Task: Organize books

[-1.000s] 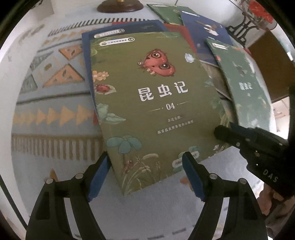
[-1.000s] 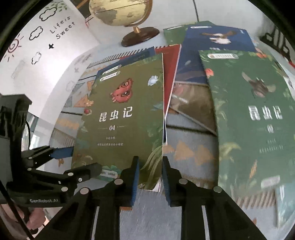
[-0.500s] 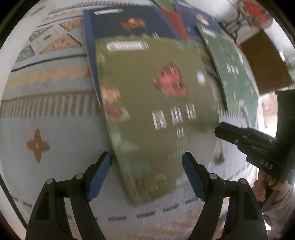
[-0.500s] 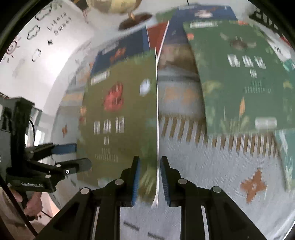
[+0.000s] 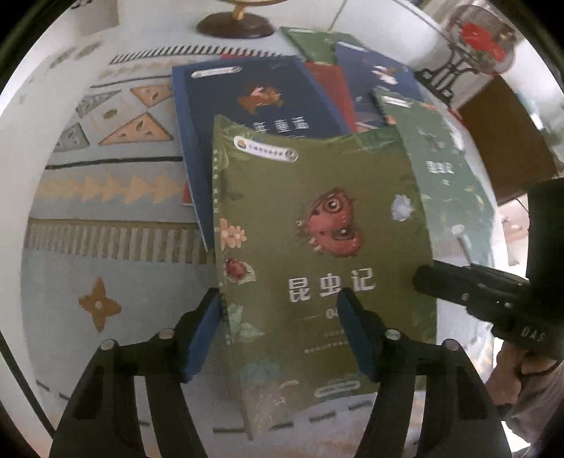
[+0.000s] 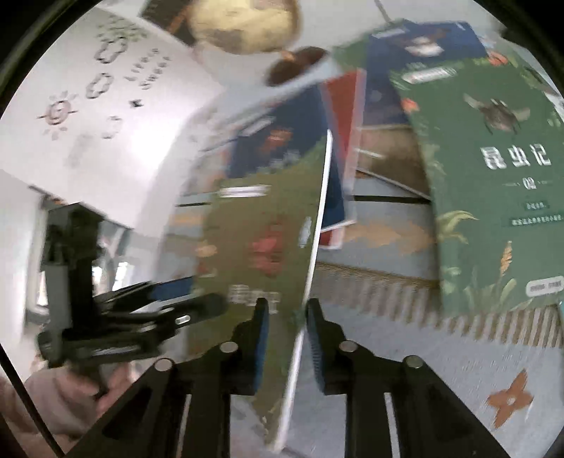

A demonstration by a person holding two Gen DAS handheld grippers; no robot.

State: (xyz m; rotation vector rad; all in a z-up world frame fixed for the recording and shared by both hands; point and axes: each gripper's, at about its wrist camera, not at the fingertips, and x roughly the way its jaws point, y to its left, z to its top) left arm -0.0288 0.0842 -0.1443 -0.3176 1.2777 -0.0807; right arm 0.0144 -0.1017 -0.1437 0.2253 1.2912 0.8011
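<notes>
An olive-green book [image 5: 317,218] with a red butterfly on its cover is lifted off the pile and tilted. My right gripper [image 6: 287,304] is shut on its right edge; in the left wrist view the right gripper [image 5: 426,278] comes in from the right. My left gripper [image 5: 278,299] straddles the book's left edge, one finger over the cover and one beyond the edge. Its jaws are closing and the pads stand clear of the book. In the right wrist view the left gripper [image 6: 197,296] sits at the olive book's [image 6: 261,246] left side.
A navy book [image 5: 253,95] lies uncovered behind, beside a red book [image 5: 328,81] and a dark green book [image 6: 493,169]. All rest on a patterned tablecloth [image 5: 105,197]. A globe [image 6: 243,24] stands at the back, and a metal stand [image 5: 476,35] at the far right.
The olive book has slid toward me off the navy book, and its right edge has risen. My left gripper's fingers have drawn closer together. The right gripper keeps its grip.
</notes>
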